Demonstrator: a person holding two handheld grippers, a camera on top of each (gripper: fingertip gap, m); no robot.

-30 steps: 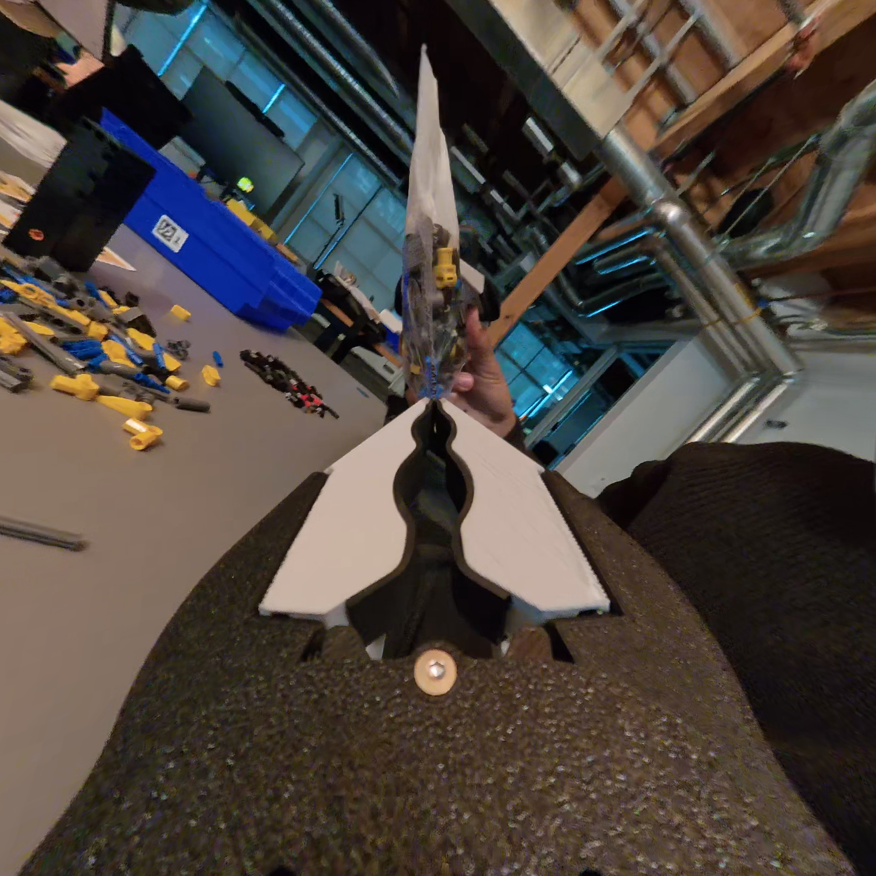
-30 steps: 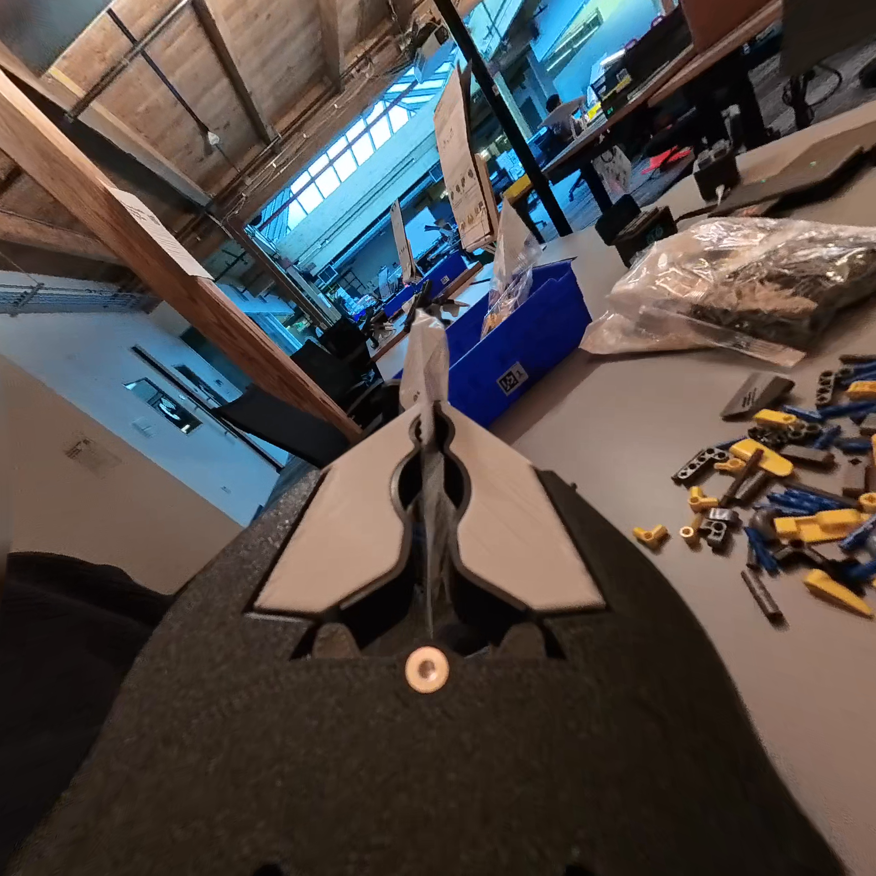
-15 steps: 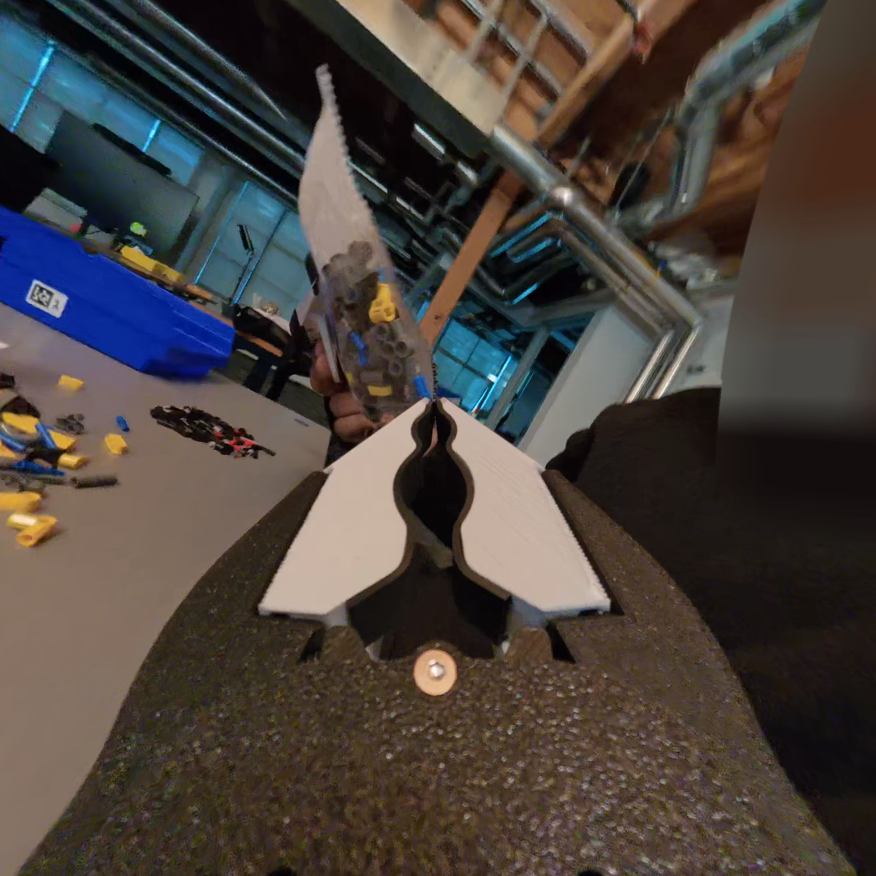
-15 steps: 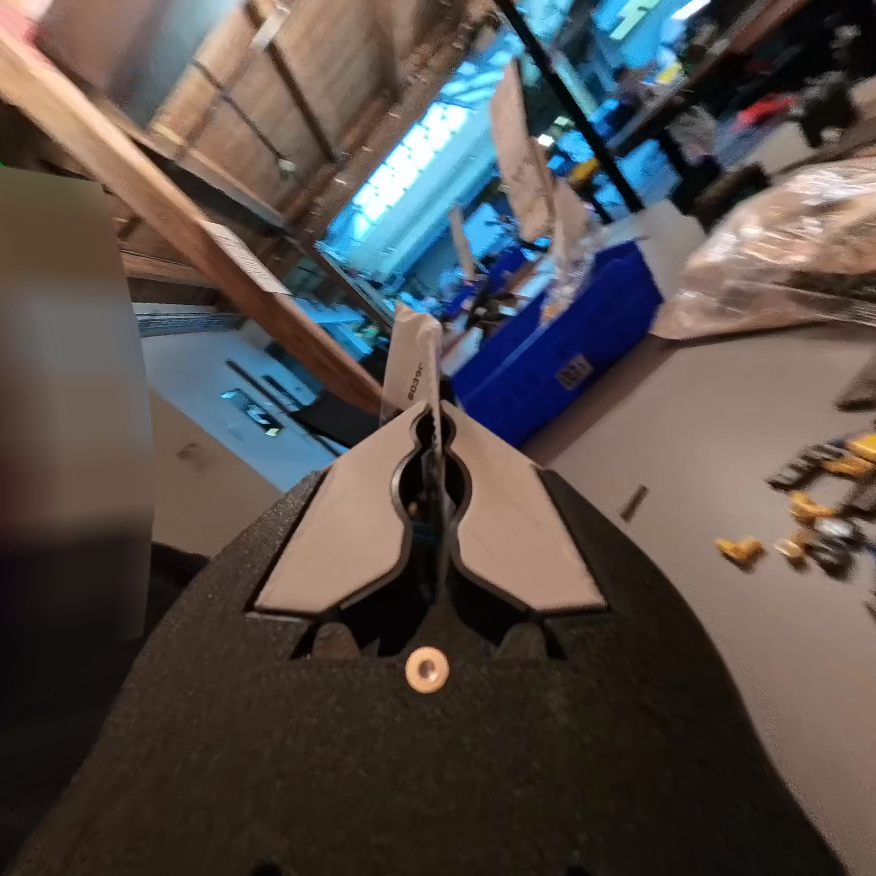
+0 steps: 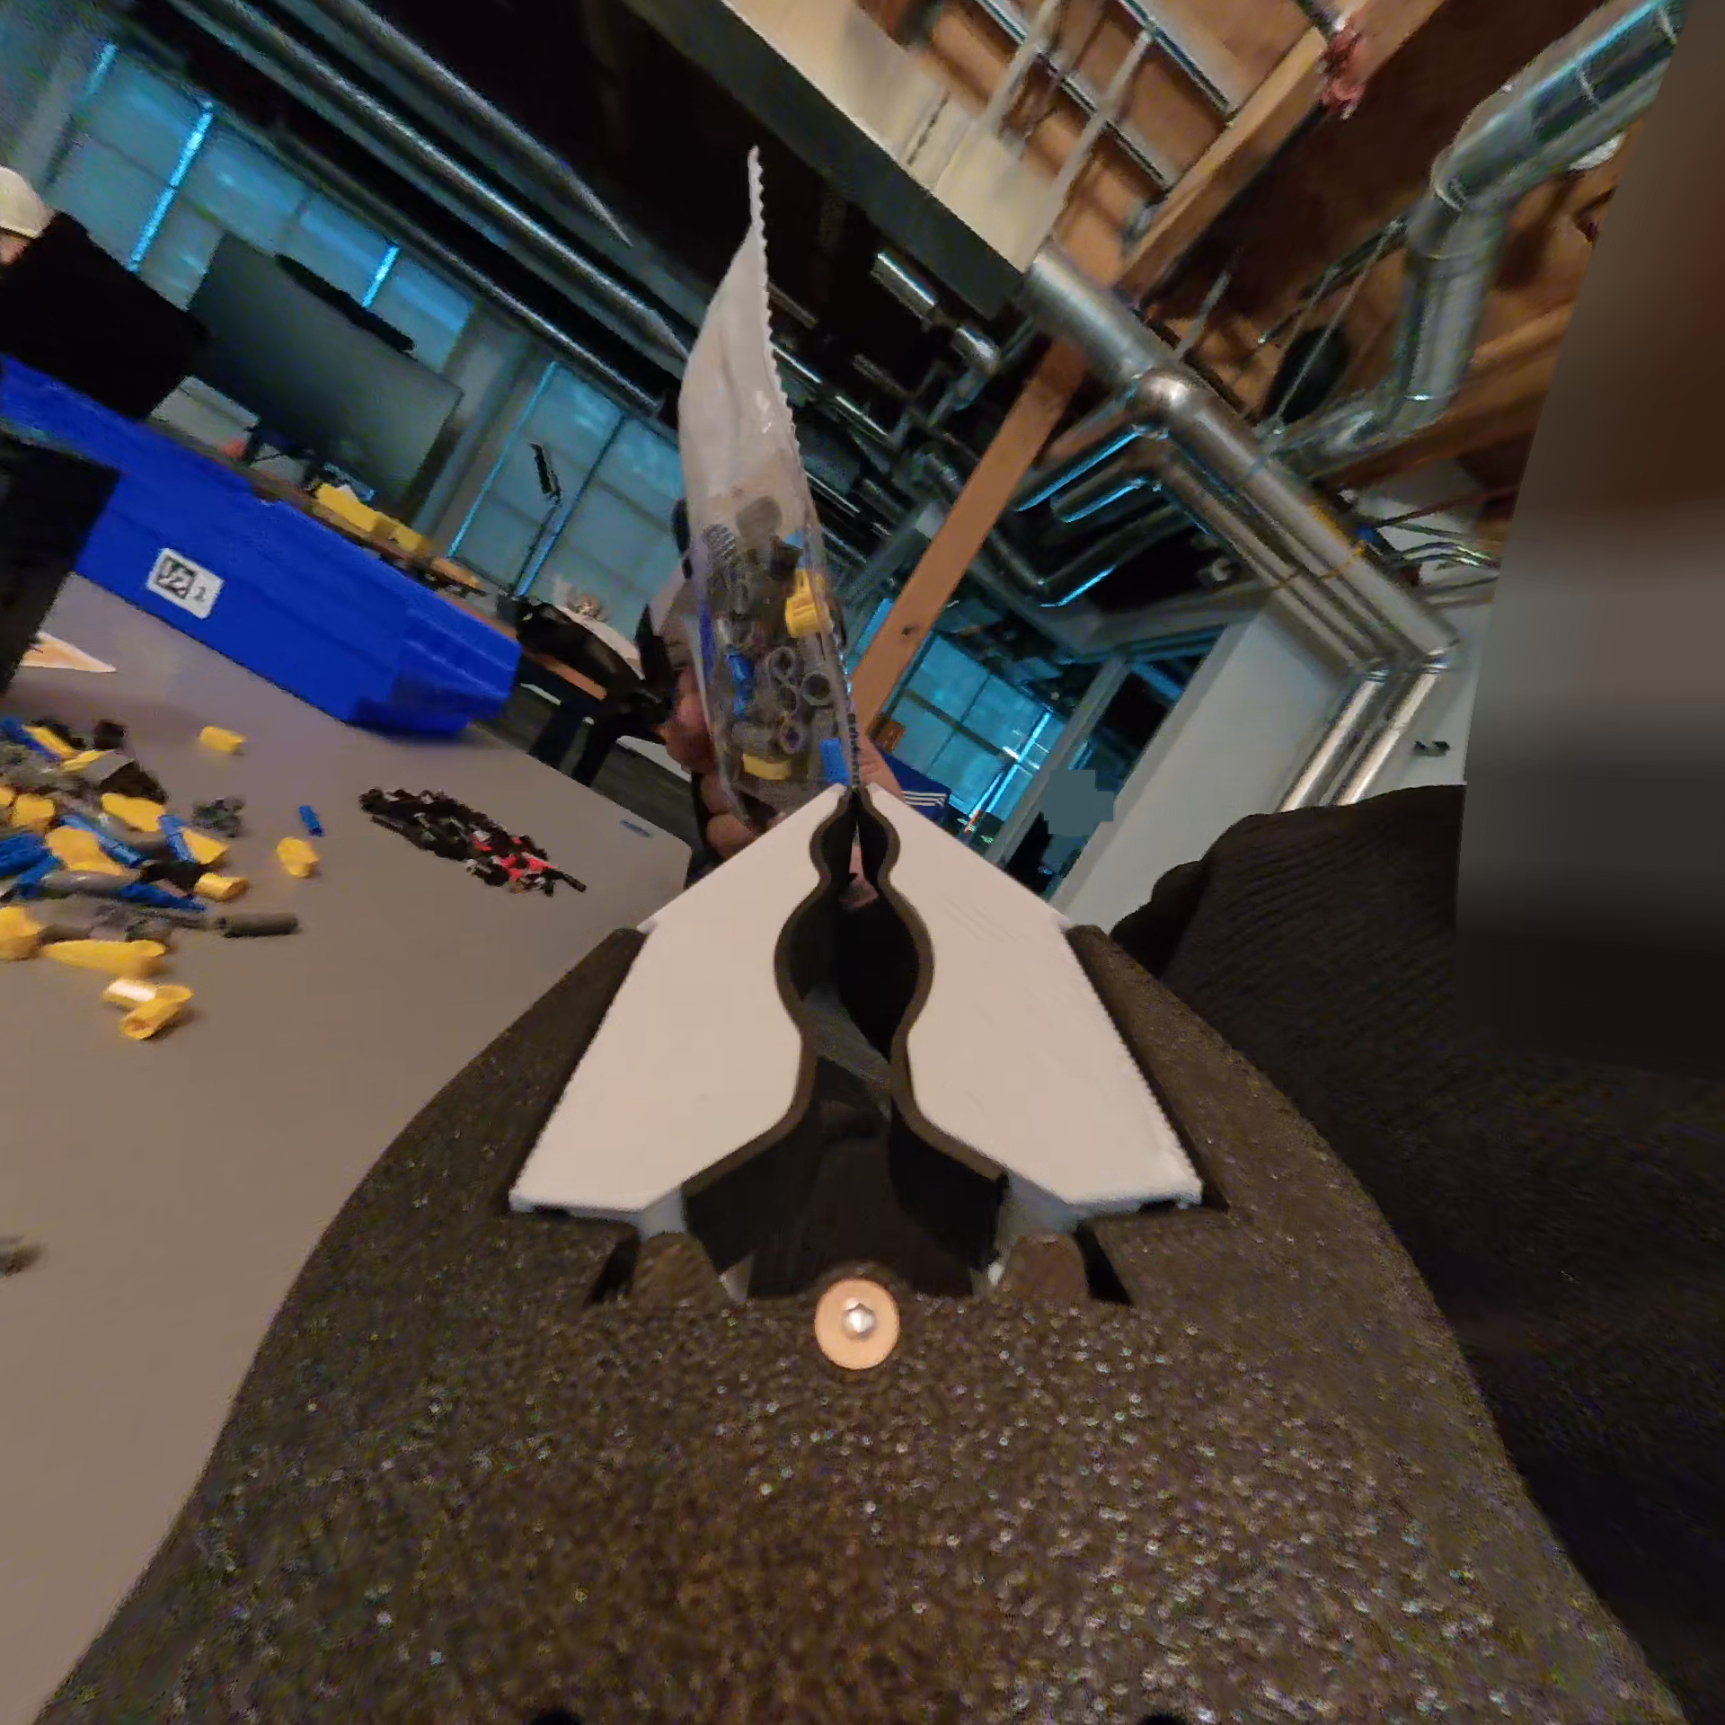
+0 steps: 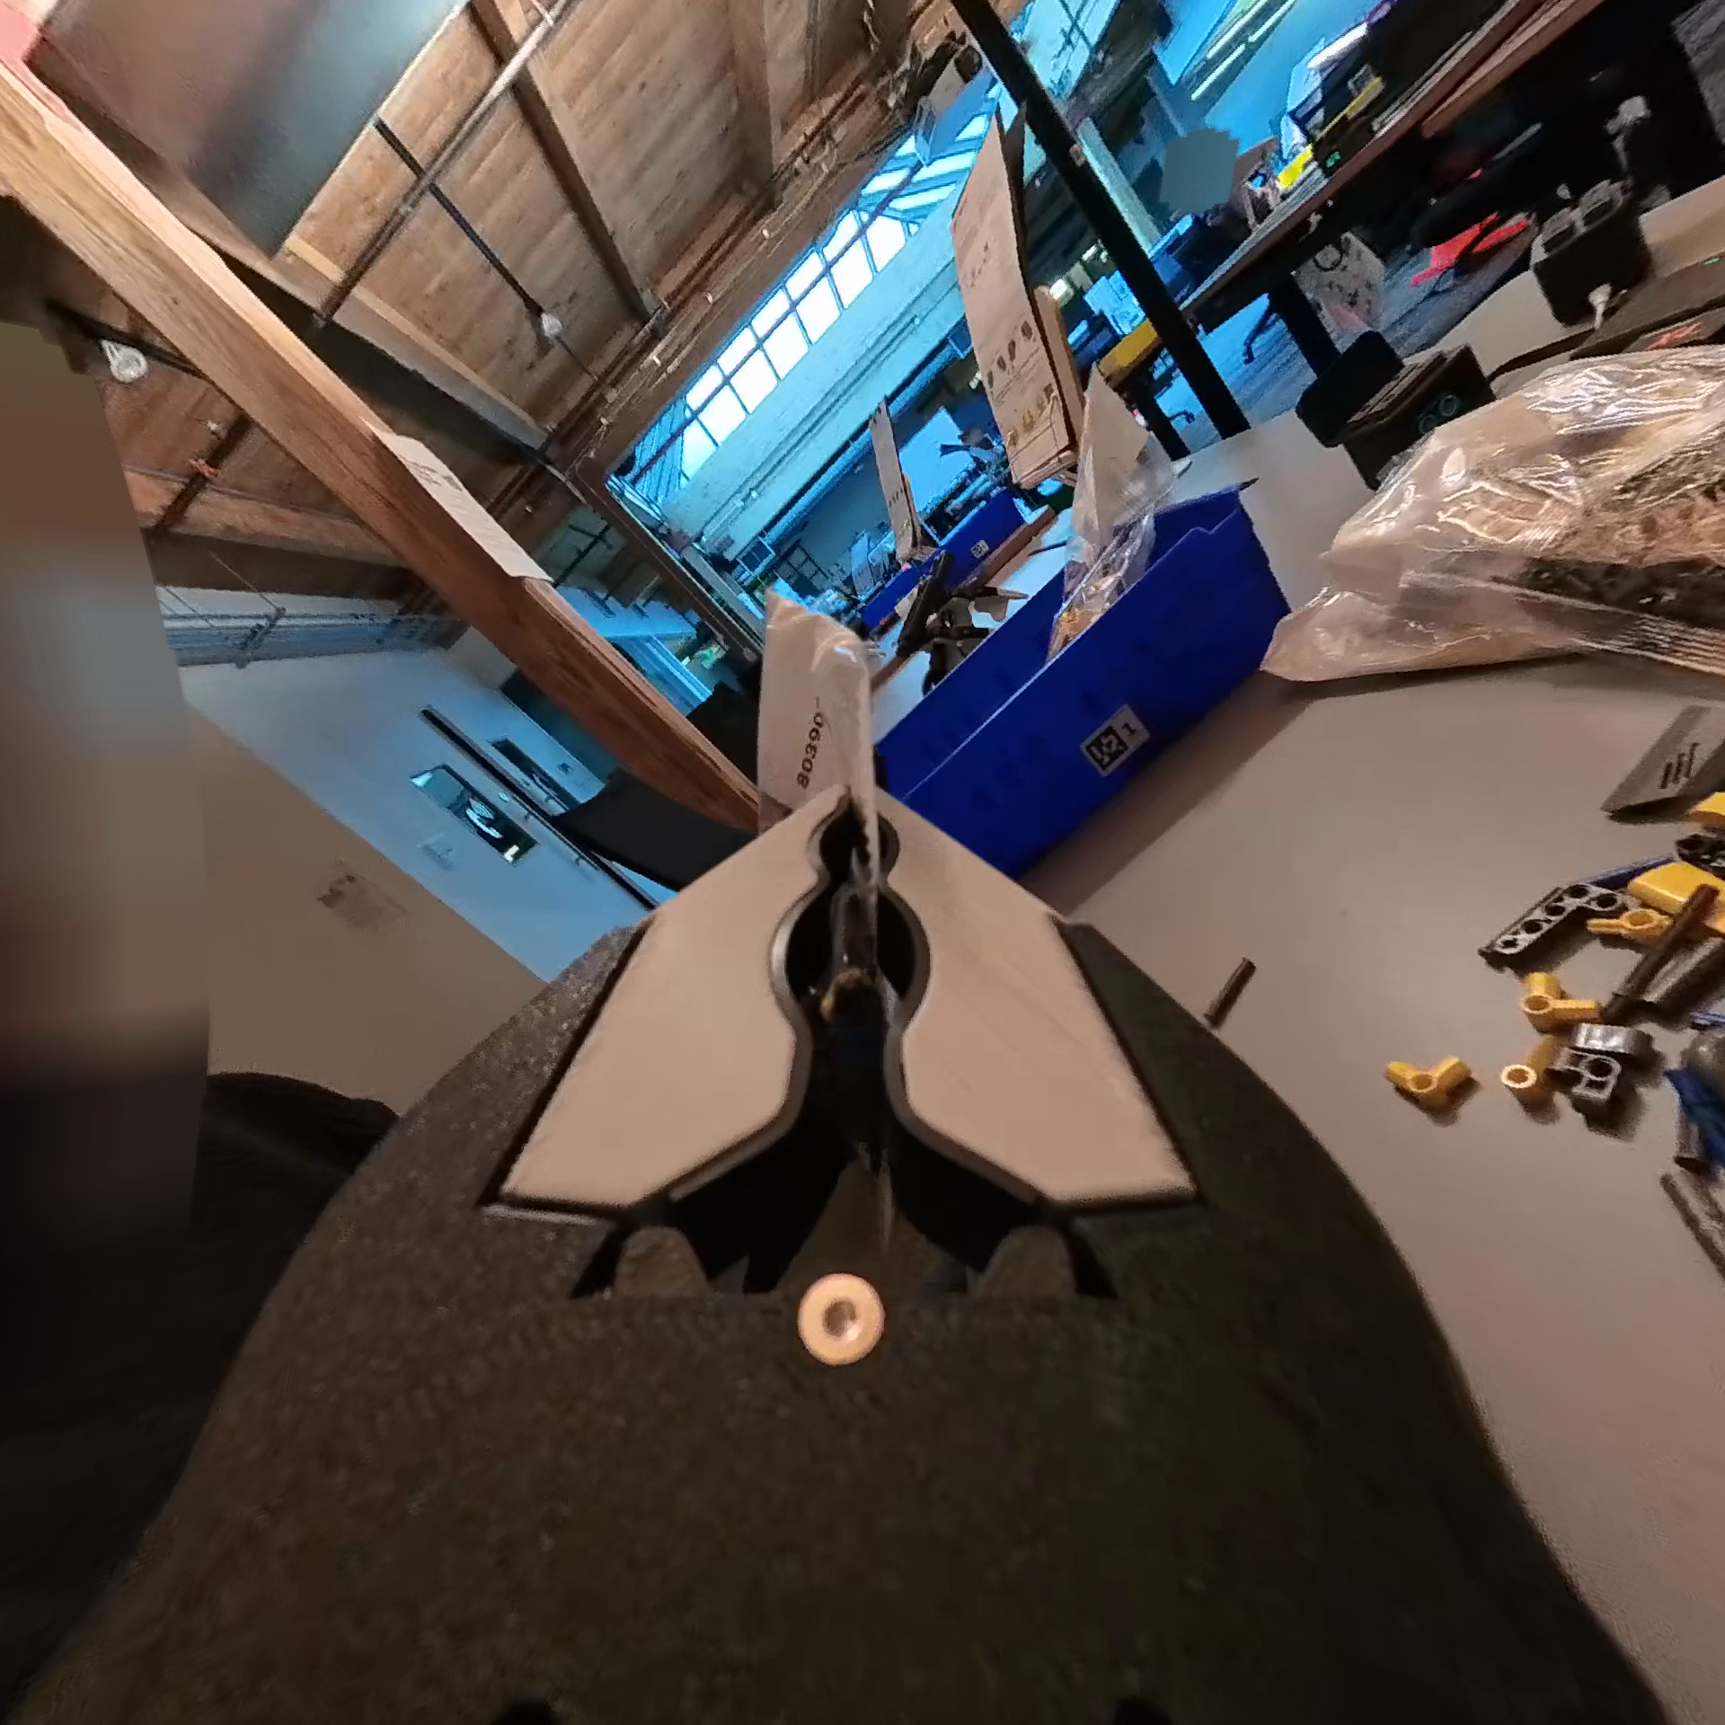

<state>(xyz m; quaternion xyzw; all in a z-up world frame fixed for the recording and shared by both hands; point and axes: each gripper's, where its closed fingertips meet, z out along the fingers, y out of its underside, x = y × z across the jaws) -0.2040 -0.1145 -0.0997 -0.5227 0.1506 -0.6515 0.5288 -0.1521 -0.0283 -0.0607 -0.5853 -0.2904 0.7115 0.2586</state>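
A small clear plastic bag (image 5: 761, 597) with a white serrated top holds grey, yellow and blue toy building parts. My left gripper (image 5: 851, 803) is shut on the bag's lower edge, and the bag stands up above its fingertips. My right gripper (image 6: 854, 803) is shut on the same bag, whose white end (image 6: 812, 691) sticks out past the tips while part of it sits between the jaws. Both hold it in the air above the grey table (image 5: 280, 1073). A hand (image 5: 695, 737) shows behind the bag in the left wrist view.
Loose yellow, blue and grey parts (image 5: 103, 868) and a pile of black parts (image 5: 467, 835) lie on the table. A blue bin (image 6: 1073, 709) stands at the back. A large clear bag of parts (image 6: 1540, 541) lies at the far right. A dark sleeve (image 5: 1400, 1027) is at the right. The gap from one gripper's tips to the other's is roughly 11 centimetres.
Both grippers swung about while staying shut on the bag. In the left wrist view the bag turned from edge-on to show more of its side. The right wrist view blurred, then steadied.
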